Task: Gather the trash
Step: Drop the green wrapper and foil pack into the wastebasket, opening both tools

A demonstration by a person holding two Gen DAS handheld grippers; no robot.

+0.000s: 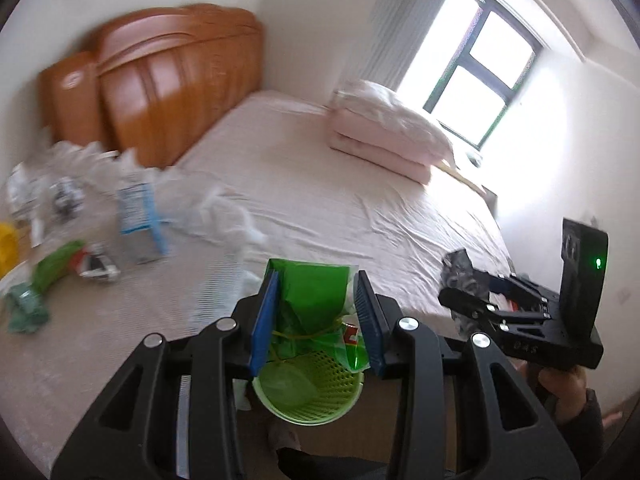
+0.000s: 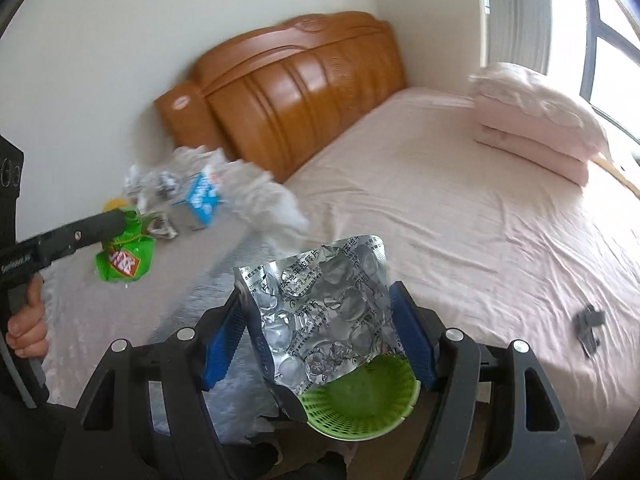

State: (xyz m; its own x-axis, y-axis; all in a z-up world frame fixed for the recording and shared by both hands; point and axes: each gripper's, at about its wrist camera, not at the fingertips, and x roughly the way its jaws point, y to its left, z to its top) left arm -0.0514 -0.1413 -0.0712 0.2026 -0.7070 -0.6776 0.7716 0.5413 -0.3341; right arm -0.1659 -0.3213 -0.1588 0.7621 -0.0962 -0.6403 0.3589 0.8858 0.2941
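Trash rides in both grippers above the green mesh wastebasket at the foot of the bed, placed there, I judge, so each piece can simply fall in. The left gripper pinches a green snack wrapper between narrow jaws; the right gripper, set wider, clamps a crumpled foil blister sheet by its edges. More litter waits near the wooden headboard: a blue-and-white carton and clear crumpled plastic. Folded pink bedding sits well apart by the window.
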